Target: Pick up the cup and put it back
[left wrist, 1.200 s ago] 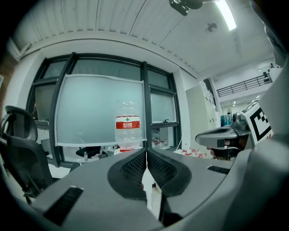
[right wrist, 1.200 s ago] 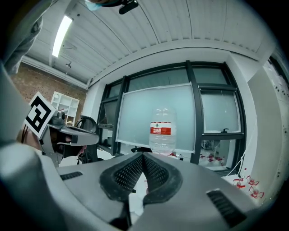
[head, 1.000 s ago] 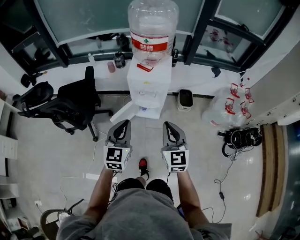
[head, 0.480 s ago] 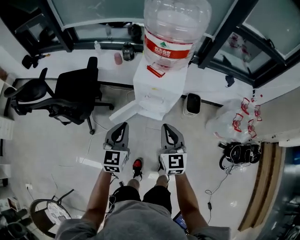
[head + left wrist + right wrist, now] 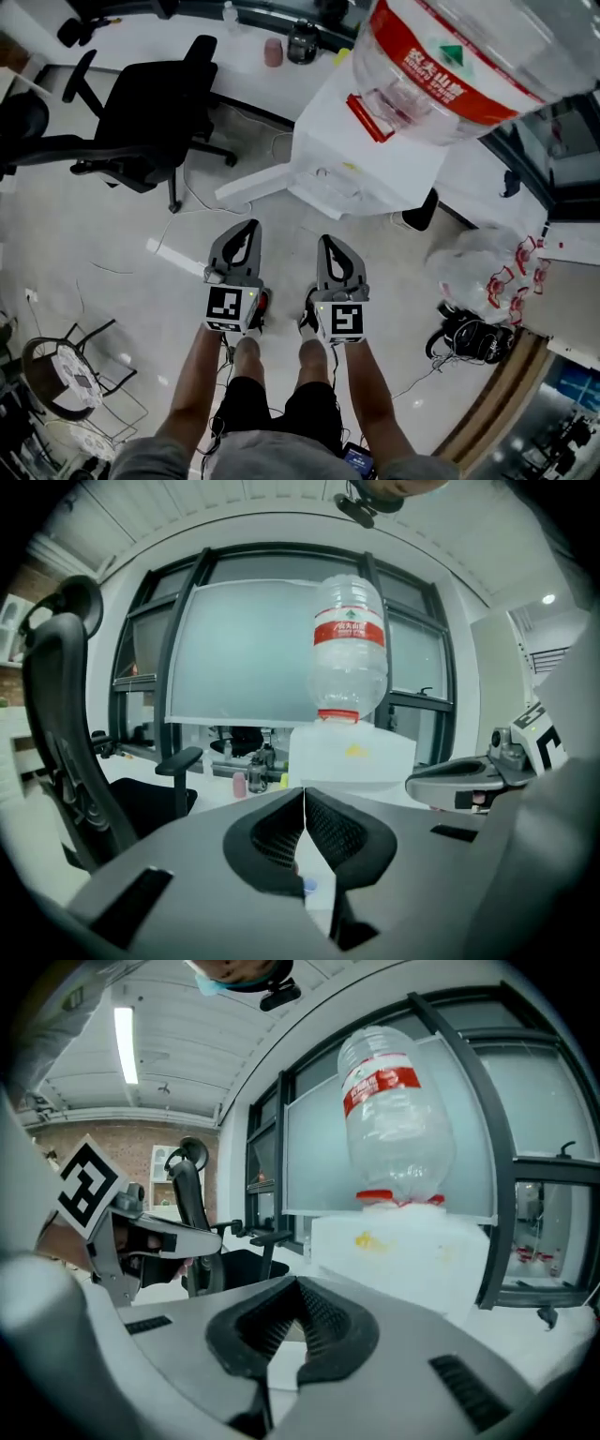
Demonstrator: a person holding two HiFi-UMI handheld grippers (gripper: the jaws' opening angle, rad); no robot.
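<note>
1. The pink cup [image 5: 273, 52] stands upright on the white counter [image 5: 169, 42] under the window, just beside a dark jar [image 5: 302, 42]. It is left of the water dispenser [image 5: 366, 155].
2. No gripper touches the cup; both are well apart from it, out over the floor [image 5: 84, 234].
3. In the left gripper view the cup shows small and far off, beyond the jaws and left of the dispenser.
4. The left gripper [image 5: 246, 232] has its fingers pressed together with nothing between them. It points toward the dispenser.
5. The right gripper [image 5: 328, 242] has its fingers pressed together too and is empty. It is level with the left one and just beside it.
6. The person's forearms hold both grippers out in front, and bare legs show below them.
7. The dispenser is a white box with a big clear bottle [image 5: 459, 52] upside down on top. The bottle has a red label.
8. A black office chair [image 5: 155, 112] stands left of the dispenser, near the counter.
9. Clear plastic bags [image 5: 473, 272] with red marks lie on the floor at the right, past the dispenser.
</note>
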